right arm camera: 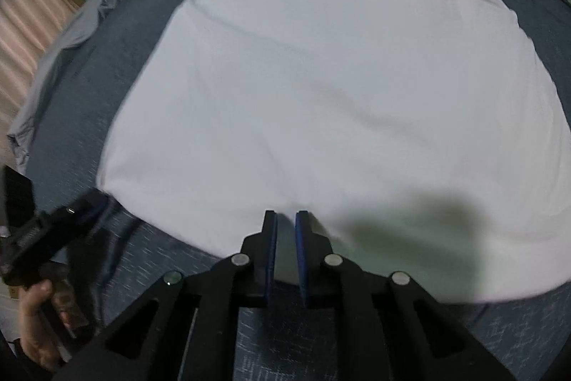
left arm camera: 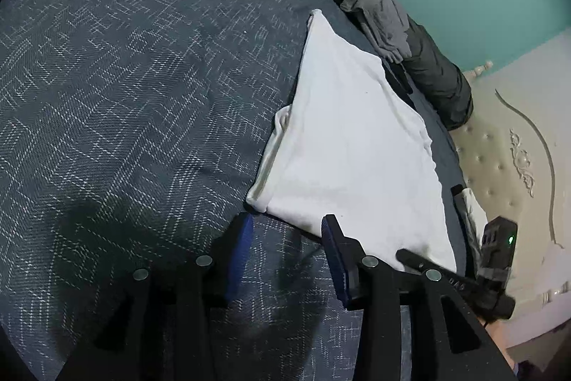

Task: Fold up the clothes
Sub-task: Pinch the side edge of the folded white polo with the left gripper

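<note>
One white garment (right arm camera: 321, 102) lies partly folded on the bed (left arm camera: 125, 95), a further fold seemingly left, with the left gripper (left arm camera: 287, 224) gaping empty beside its corner and the right gripper (right arm camera: 286, 220) nearly closed at its near edge.

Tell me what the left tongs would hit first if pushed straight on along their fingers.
Probably the near edge of the folded white cloth garment, lying just ahead of the left tongs on the dark blue woven bedspread; depth is hard to judge.
</note>
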Demonstrator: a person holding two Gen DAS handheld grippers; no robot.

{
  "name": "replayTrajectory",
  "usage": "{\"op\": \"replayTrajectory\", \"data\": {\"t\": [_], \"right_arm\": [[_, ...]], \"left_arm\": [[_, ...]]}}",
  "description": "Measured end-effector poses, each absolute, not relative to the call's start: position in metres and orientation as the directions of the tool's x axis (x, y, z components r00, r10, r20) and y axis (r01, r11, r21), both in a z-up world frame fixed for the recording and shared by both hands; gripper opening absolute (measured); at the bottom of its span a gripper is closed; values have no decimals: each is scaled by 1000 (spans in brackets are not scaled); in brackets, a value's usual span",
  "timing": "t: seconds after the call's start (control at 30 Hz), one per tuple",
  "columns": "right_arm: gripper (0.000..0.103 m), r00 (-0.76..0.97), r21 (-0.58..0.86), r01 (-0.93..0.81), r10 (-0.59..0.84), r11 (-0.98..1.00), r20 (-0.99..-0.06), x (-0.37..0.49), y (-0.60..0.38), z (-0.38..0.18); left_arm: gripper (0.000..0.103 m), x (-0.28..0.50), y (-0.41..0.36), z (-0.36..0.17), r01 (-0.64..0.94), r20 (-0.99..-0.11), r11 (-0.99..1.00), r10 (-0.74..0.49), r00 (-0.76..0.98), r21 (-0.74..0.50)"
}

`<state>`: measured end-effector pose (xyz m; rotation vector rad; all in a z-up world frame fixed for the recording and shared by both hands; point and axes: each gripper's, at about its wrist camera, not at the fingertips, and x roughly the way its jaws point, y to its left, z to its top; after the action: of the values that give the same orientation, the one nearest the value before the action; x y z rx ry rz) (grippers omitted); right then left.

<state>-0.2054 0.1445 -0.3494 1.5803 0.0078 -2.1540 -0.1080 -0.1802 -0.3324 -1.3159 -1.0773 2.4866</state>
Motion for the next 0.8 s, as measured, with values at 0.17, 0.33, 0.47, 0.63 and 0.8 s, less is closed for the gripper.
{"op": "replayTrajectory", "data": {"t": [0.17,0.33,0.47,0.63,0.8], "right_arm": [[8,-264,245,341,-343,-908,-901,-187,153,-354],[8,-266,234,358,-339,-904,-902,-171,159,-347],[8,-322,254,339,-365,-906,-873,-179,169,-327],[8,-302,227,335,-333,-914,-893,-193,163,-334],[7,-287,251,341,-355,-906,-890,-173,170,-345]], "left_arm": [[44,-105,-179,-332,201,-673,-742,413,-613,-639],[45,-101,-179,-332,204,-666,-734,415,-619,-648],[45,-97,-180,-331,212,-660,-725,414,-626,-656],[47,-91,-185,-330,231,-661,-712,411,-628,-663],[57,-86,-188,-332,232,-646,-688,433,-628,-687]]}}
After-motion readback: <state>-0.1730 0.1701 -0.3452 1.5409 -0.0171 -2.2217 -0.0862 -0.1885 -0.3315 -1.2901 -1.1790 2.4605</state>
